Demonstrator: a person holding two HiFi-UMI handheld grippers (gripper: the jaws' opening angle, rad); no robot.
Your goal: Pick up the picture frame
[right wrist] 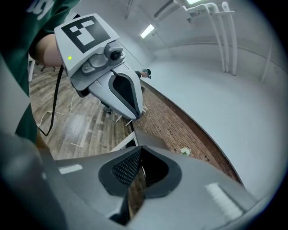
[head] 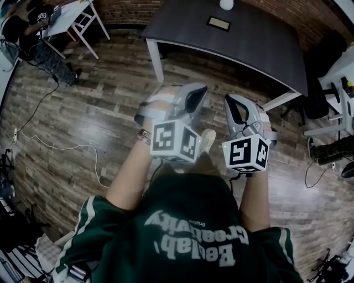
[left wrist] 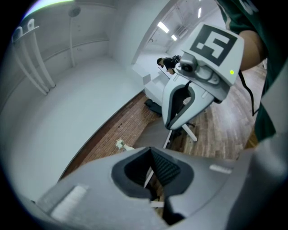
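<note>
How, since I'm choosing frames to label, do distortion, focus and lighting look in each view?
Head view: fisheye bends the floor planks and table, picture frame tiny but sharp. Left gripper view: black round vignette, near jaws soft, ceiling lights blown out. Right gripper view: same vignette, soft jaws, lamp glare at top.

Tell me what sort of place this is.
Most likely an office or lab workroom. A dark table with white legs stands by a brick wall, a loose cable trails across the wood-plank floor, and a white desk sits off in the corner.
</note>
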